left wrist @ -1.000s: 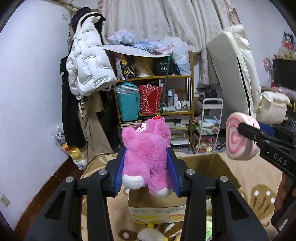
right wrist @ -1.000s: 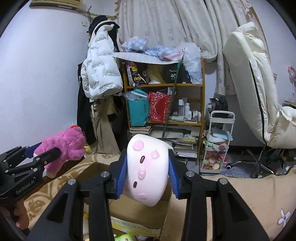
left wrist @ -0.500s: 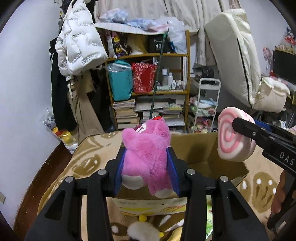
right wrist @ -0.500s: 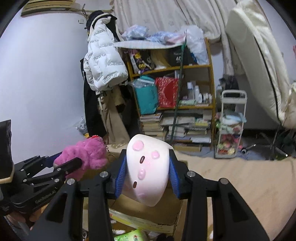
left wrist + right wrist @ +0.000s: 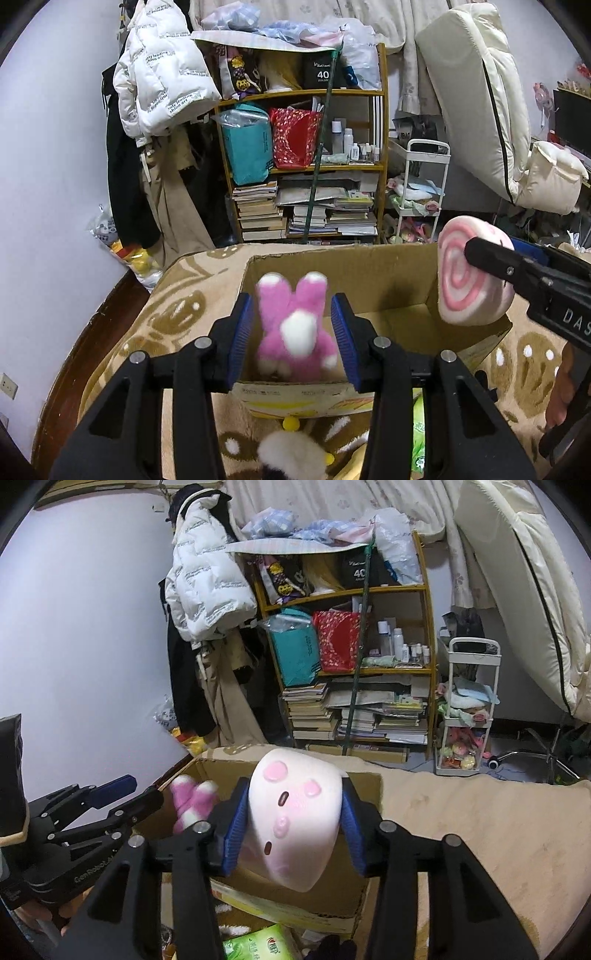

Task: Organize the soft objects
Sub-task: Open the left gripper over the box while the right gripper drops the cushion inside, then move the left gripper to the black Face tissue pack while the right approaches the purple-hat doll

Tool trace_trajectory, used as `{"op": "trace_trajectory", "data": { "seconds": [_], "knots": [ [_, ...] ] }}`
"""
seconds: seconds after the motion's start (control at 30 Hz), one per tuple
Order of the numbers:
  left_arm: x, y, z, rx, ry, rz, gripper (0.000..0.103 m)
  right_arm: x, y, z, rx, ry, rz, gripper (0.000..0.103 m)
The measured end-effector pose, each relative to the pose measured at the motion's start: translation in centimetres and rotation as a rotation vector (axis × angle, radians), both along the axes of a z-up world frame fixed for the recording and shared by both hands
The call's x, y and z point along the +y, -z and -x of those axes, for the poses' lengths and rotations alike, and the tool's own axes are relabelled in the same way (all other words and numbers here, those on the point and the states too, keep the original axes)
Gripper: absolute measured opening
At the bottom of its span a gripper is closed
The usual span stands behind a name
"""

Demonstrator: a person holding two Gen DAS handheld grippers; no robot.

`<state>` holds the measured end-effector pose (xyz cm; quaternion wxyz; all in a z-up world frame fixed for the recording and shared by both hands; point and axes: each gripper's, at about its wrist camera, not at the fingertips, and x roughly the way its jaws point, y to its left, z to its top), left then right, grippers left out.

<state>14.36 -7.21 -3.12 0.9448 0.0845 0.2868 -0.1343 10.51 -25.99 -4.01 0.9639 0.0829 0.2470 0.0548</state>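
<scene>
Notably, several markings were legible. The right gripper (image 5: 491,266) body bore white letters "DAS", cut off at the frame edge in the left wrist view. The left gripper (image 5: 142,794) body read "GenRobot.A", the remainder being hidden behind the near finger. A black box (image 5: 320,72) on the top shelf showed the figure "40". The white puffer jacket (image 5: 162,77) hanging left of the wooden shelf unit (image 5: 382,133) carried rows of small dark print, too small to read.

The left gripper's jaws were opening, and the pink plush toy (image 5: 295,328) appeared between the blue pads (image 5: 242,339) without firm contact, blurred, feet uppermost, above the interior of the cardboard box (image 5: 369,273). The right gripper's jaws were also opening; the white-and-pink swirl cushion (image 5: 295,816) sat between its pads, which touched its sides, over the box's right portion. Whether the cushion was still borne by them could not be determined.

The box stood open on a beige patterned blanket (image 5: 177,306). At its near side lay a white fluffy toy with yellow bobbles (image 5: 291,454) and a green packet (image 5: 262,945) with printing too blurred to read. Behind the box stood stacked books (image 5: 258,210), a teal bag (image 5: 247,144), a red bag (image 5: 295,136), a white trolley (image 5: 424,184) and a cream padded chair (image 5: 476,96). The gripper fingers obscured the box's front wall in both views.
</scene>
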Motion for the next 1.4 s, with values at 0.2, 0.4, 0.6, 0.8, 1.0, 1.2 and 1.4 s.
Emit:
{"op": "trace_trajectory", "data": {
  "seconds": [0.2, 0.4, 0.6, 0.8, 1.0, 1.2, 1.4],
  "knots": [
    [0.3, -0.4, 0.9, -0.021, -0.01, -0.021, 0.064, 0.4, 0.0, 0.5, -0.005, 0.009, 0.027, 0.072],
    [1.3, -0.7, 1.7, -0.01, -0.024, -0.034, 0.078, 0.0, -0.8, 1.4, -0.015, 0.033, 0.014, 0.09],
    [2.9, -1.3, 2.9, -0.004, -0.06, -0.053, 0.085, -0.3, -0.8, 2.4, 0.009, 0.05, 0.006, 0.097],
    [4.8, -1.8, 4.4, 0.028, -0.076, -0.053, 0.091, -0.9, -0.9, 3.9, 0.045, 0.066, -0.012, 0.097],
    [5.7, -2.0, 5.9, 0.072, -0.072, -0.077, 0.091, -1.0, -1.3, 5.5, 0.065, 0.075, 0.001, 0.097],
    [6.9, -1.8, 7.3, 0.13, -0.096, -0.095, 0.091, -0.7, -1.5, 7.0, 0.091, 0.077, 0.014, 0.097],
    [7.6, -0.6, 8.1, 0.205, -0.097, -0.131, 0.091, 0.2, -1.2, 8.2, 0.12, 0.064, 0.042, 0.097]
  ]
}}
